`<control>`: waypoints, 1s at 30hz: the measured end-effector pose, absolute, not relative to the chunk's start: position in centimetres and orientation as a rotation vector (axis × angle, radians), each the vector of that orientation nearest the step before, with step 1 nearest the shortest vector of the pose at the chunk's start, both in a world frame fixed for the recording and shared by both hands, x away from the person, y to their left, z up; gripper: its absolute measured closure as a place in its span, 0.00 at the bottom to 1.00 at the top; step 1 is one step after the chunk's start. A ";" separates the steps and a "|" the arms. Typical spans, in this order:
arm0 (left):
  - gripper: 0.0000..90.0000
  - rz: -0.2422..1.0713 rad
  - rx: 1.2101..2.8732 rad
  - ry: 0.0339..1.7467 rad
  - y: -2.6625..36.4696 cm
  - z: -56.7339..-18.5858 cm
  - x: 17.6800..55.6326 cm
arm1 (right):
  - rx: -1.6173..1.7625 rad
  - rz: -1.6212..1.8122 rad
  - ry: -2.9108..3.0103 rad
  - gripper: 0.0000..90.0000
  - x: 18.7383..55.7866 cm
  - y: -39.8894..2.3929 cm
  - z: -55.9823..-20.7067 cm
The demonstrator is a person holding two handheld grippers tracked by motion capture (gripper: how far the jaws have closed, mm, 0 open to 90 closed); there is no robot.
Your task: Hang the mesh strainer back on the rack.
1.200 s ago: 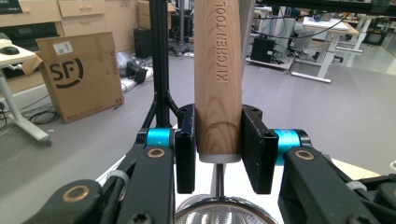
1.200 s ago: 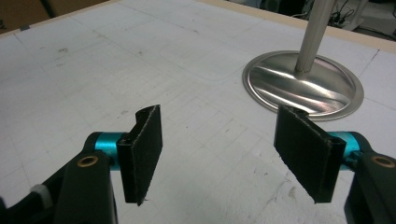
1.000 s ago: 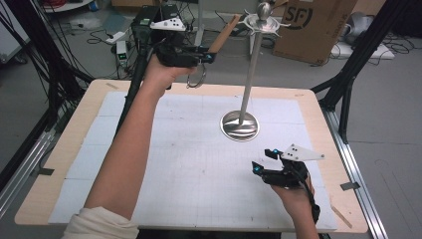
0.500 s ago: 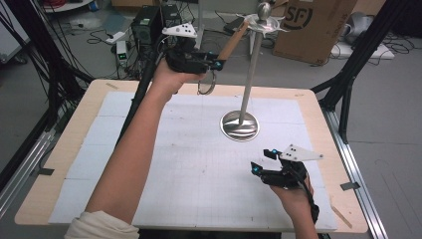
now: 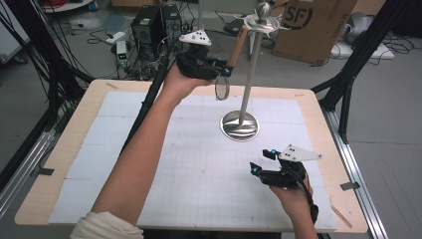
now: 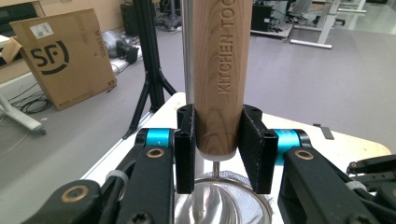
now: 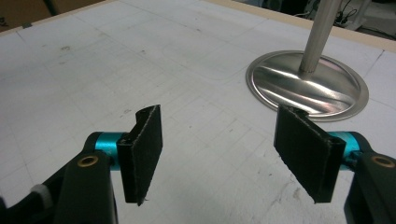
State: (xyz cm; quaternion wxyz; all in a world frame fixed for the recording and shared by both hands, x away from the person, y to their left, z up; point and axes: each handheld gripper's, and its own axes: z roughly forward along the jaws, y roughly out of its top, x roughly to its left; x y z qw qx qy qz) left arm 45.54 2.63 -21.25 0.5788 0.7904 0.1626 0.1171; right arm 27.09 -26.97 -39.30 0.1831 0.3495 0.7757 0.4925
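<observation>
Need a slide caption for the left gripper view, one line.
Left gripper clamps the round wooden handle of a wire-mesh strainer beside a polished steel stand pole.

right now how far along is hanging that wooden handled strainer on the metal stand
Done: the left gripper is shut on the strainer's wooden handle and has it lifted off the table, close beside the stand's pole. In hand: bringing the handle's top up toward the hooks. Left: hooking it on and letting go; whether it has caught I cannot tell. The right gripper rests open near the stand's base.
</observation>
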 end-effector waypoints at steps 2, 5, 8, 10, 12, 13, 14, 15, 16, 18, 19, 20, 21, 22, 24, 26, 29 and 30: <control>0.76 0.273 1.846 0.381 2.5 -21.3 45.5 | 0.988 1.389 2.190 0.35 27.1 -27.0 -39.3; 0.75 0.310 1.874 0.358 2.3 -21.3 45.4 | 0.983 1.393 2.189 0.35 27.0 -27.0 -39.3; 0.63 0.313 1.871 0.384 2.4 -21.2 45.4 | 0.978 1.392 2.189 0.35 27.1 -27.0 -39.3; 0.60 0.314 1.875 0.401 2.5 -21.2 45.4 | 0.981 1.389 2.191 0.35 27.1 -26.9 -39.3; 0.56 0.311 1.882 0.418 2.7 -21.2 45.5 | 0.980 1.389 2.196 0.35 27.1 -26.8 -39.3; 0.55 0.309 1.883 0.426 2.8 -21.2 45.4 | 0.978 1.391 2.192 0.35 27.1 -26.8 -39.3; 0.53 0.307 1.883 0.431 2.9 -21.2 45.4 | 0.976 1.391 2.198 0.35 27.1 -26.7 -39.3; 0.52 0.303 1.888 0.431 3.1 -21.3 45.4 | 0.977 1.388 2.198 0.35 27.1 -26.7 -39.3; 0.52 0.302 1.891 0.435 3.1 -21.4 45.3 | 0.977 1.386 2.198 0.35 27.1 -26.7 -39.3; 0.49 0.298 1.899 0.439 3.4 -21.6 45.2 | 0.972 1.387 2.198 0.35 27.1 -26.6 -39.3; 0.48 0.295 1.904 0.438 3.5 -21.8 45.1 | 0.974 1.389 2.197 0.35 27.1 -26.6 -39.3; 0.47 0.297 1.906 0.442 3.7 -22.0 44.9 | 0.974 1.388 2.198 0.35 27.1 -26.6 -39.3; 0.47 0.301 1.912 0.443 3.8 -22.2 44.8 | 0.974 1.387 2.198 0.35 27.1 -26.6 -39.3; 0.47 0.299 1.923 0.444 4.0 -22.5 44.7 | 0.975 1.387 2.200 0.35 27.1 -26.6 -39.3; 0.45 0.305 1.943 0.445 4.3 -22.9 44.5 | 0.965 1.385 2.201 0.35 27.1 -26.5 -39.3; 0.43 0.304 1.946 0.445 4.6 -23.3 44.2 | 0.970 1.383 2.204 0.35 27.1 -26.4 -39.3; 0.41 0.302 1.941 0.447 5.3 -23.7 43.8 | 0.968 1.383 2.207 0.35 27.0 -26.3 -39.3; 0.41 0.294 1.931 0.452 5.5 -23.9 43.7 | 0.961 1.384 2.207 0.35 27.1 -26.3 -39.3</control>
